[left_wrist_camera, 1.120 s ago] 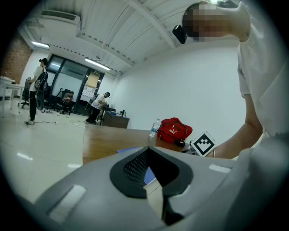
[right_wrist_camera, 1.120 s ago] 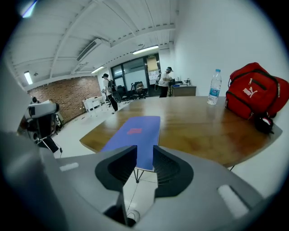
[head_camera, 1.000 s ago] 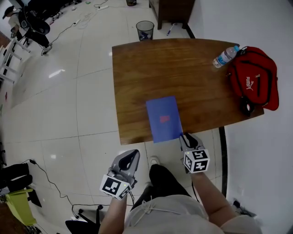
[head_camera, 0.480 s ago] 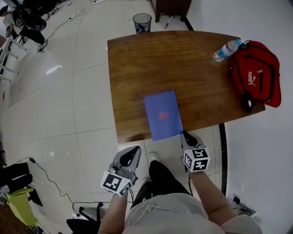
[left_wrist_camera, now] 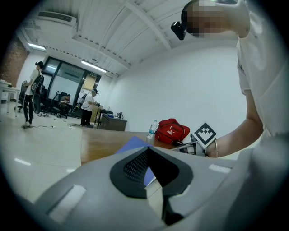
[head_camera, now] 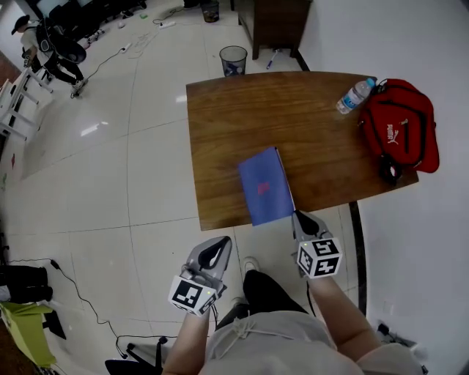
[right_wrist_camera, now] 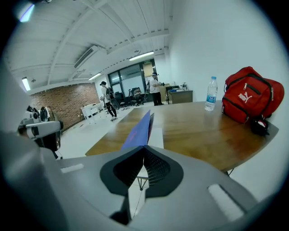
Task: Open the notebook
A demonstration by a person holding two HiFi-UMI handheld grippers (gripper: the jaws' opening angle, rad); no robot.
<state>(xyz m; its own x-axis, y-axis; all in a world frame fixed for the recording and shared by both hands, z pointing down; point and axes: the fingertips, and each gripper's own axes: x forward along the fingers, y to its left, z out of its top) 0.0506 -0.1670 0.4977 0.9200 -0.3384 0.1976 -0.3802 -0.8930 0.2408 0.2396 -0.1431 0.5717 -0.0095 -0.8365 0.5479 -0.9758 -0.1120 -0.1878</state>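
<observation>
The notebook (head_camera: 265, 189), a single blue one, lies at the near edge of the one wooden table (head_camera: 242, 124), roughly midway along that edge. Two grippers are counted just short of that edge, off the table. The right gripper (head_camera: 299, 217) is set against the notebook's near right corner. Its jaws are closing, and the blue cover is pinched between them. In the right gripper view the cover is seen tilted up steeply off the white pages, which stay flat on the table. The left gripper (head_camera: 216, 249) is held apart from the table, to the left of the notebook and lower in the head view. Its jaws are drawn together, and nothing is seen between them.

Further across the table, the middle of the wood is bare. At the table's far right corner one clear water bottle (head_camera: 355, 95) is laid on its side. One red bag (head_camera: 399, 128) is placed just beside it, along the table's right edge, with part of it hanging past that edge.

Beyond the table's far edge, on the tiled floor, one mesh waste bin (head_camera: 233, 58) is stood. One dark cabinet (head_camera: 275, 22) is seen past it, against the wall.
</observation>
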